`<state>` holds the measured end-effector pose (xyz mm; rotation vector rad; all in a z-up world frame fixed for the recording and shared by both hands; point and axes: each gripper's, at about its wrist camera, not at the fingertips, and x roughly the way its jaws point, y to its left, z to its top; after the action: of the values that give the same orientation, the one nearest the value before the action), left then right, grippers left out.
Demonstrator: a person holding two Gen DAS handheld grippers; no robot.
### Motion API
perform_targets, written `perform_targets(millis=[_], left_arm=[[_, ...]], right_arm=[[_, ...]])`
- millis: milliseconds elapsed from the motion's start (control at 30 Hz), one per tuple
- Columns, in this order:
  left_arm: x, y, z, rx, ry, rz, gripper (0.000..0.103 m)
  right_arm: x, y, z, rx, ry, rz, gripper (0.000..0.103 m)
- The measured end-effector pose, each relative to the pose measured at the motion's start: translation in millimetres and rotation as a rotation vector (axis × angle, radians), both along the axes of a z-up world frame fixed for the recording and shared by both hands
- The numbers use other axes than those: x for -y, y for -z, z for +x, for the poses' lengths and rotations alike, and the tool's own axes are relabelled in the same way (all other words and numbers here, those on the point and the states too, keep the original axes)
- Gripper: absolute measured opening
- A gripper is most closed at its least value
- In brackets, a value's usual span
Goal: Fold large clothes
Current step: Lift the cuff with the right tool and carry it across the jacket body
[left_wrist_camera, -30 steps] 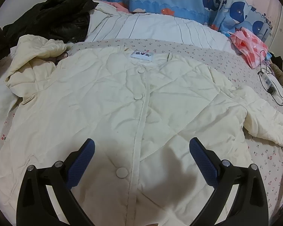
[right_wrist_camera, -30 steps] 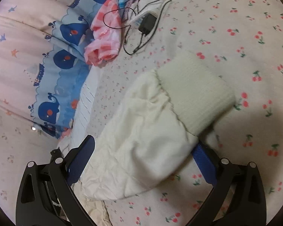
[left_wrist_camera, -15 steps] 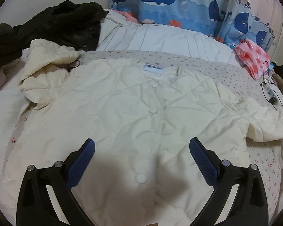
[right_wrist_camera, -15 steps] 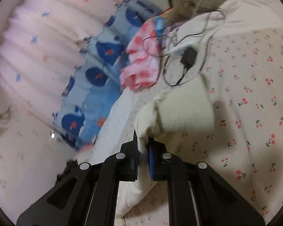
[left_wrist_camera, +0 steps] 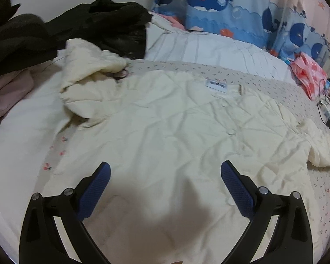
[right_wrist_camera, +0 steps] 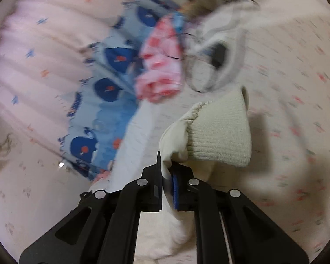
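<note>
Cream jacket point(left_wrist_camera: 165, 136) lies flat on bed point(left_wrist_camera: 209, 50), front up, collar toward far edge, hem toward near edge; long axis runs near to far.

Right gripper point(right_wrist_camera: 167, 177): jaws closed tight on sleeve point(right_wrist_camera: 178, 136) just behind ribbed cuff point(right_wrist_camera: 222, 136); cuff lifted off bed near right edge. Fold likely goes inward, toward jacket middle.

Left gripper point(left_wrist_camera: 165, 187): jaws wide, empty, over lower front.

Other sleeve point(left_wrist_camera: 88, 81) bunched at far left. Right view blurred; cables point(right_wrist_camera: 200, 77) unclear.
</note>
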<state>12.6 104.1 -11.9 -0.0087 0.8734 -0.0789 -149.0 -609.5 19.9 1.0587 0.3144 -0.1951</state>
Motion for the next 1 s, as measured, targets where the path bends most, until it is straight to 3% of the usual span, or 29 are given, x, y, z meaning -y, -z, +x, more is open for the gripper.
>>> perform_targets(millis=[233,400,500,767,1000], left_arm=[[-44,-13,-4,0.020,-0.061,-0.040,0.096],[-70,-19,-8,0.030,-0.102,-0.061,0.096],[-86,-23,-10,0.037,-0.131,-0.082,0.096],[-117,-29,-12,0.046,-0.183,-0.129,0.096],[-125,-31,-11,0.050,-0.197,-0.152,0.096]], right_arm=[[-99,-70,79,0.105,-0.185,-0.106,0.007],[-198,-99,138,0.140,-0.347,-0.180,0.007],[-262,-101,170,0.140,-0.447,-0.208,0.007],[-436,-53,235,0.068,-0.696,-0.217,0.007],[-564,37,255,-0.096,-0.901,-0.227,0.008]])
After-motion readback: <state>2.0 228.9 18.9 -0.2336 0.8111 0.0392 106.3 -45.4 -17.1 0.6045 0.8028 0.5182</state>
